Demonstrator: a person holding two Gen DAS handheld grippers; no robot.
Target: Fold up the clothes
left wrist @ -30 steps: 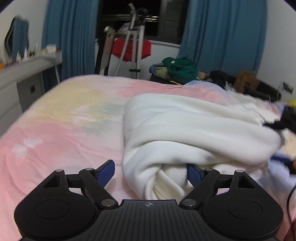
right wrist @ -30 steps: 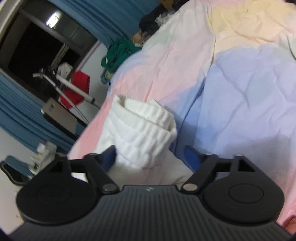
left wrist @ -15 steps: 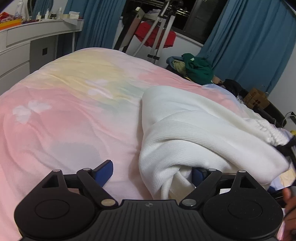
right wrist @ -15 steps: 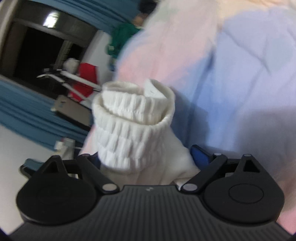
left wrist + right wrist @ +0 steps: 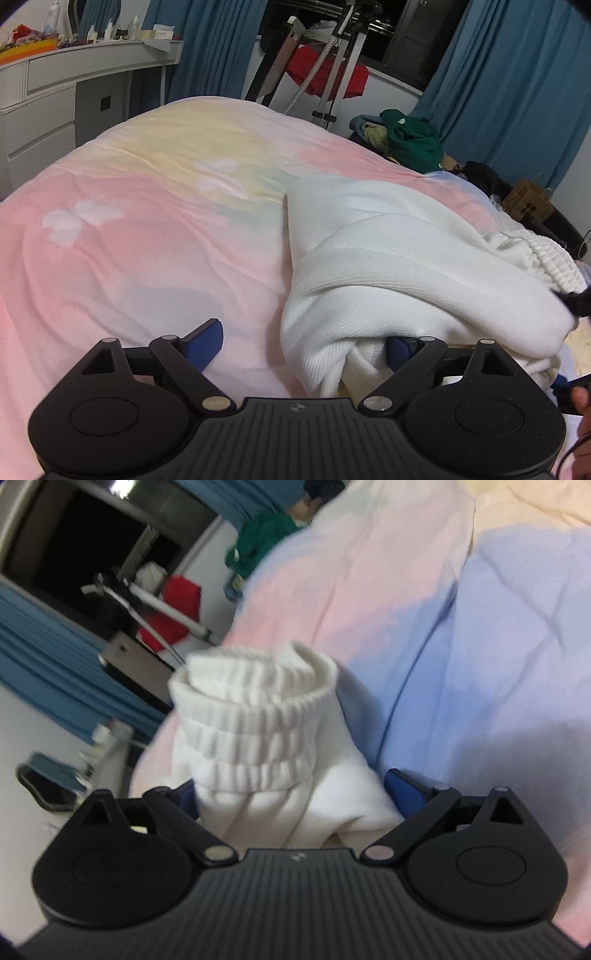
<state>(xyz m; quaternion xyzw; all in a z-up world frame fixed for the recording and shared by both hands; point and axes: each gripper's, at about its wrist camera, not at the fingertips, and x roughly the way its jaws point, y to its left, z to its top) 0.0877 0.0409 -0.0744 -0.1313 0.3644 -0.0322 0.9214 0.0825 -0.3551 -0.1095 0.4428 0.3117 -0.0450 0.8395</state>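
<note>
Now the white garment point(image 5: 388, 266) lies bunched on the pastel bedspread point(image 5: 129, 240), toward its right side. Left gripper point(image 5: 303, 343) has its fingers spread wide, a fold of the cloth between them. Right gripper point(image 5: 291, 794), fingers also apart, has the ribbed waistband point(image 5: 251, 716) standing between them.

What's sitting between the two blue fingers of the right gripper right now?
In the right wrist view, the ribbed elastic cuff of the white garment fills the gap of the right gripper, bunched upright between both fingers.
</note>
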